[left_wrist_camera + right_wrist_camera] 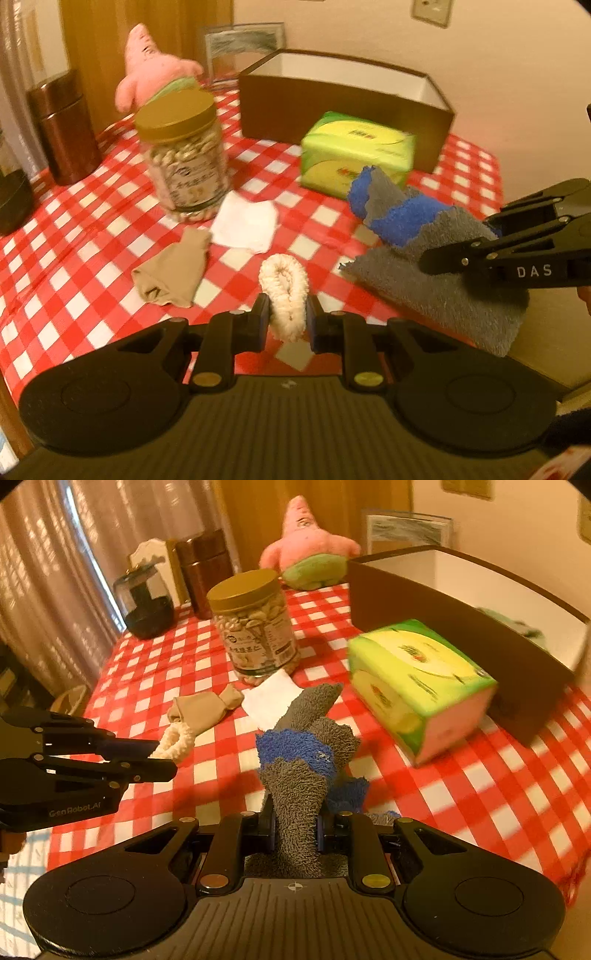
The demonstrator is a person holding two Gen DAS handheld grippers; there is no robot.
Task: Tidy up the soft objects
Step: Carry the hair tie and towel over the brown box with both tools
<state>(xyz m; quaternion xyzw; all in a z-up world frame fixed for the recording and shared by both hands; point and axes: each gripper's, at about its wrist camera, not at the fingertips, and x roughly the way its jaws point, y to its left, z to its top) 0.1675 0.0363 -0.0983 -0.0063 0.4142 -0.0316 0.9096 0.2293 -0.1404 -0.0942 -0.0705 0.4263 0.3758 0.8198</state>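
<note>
Two wrist views over a desk (92,236) with a red-and-white checked cover. My left gripper (286,317) is clamped on a cream scrunchie (284,295), held clear of the cover near the desk's front edge. Just beyond it lie a tan stocking (171,273) and a white cloth (245,221), both flat on the cover, with a nut jar (183,155) standing behind them. A pink plush (151,62) sits at the far edge. To the right of centre a green tissue box (356,155) rests against the front wall of a brown box (332,107), which stands open at the far right corner; something pale green already lies inside it. My right gripper (295,834) is pinched shut on a grey-and-blue towel (303,768), which hangs bunched from it near the front right edge.

I judge this to be the carrying step: both soft things are picked up and not yet stowed. The next move calls for bringing each gripper over the brown box's rim, clearing the tissue box, then letting go so the scrunchie and towel drop inside.
</note>
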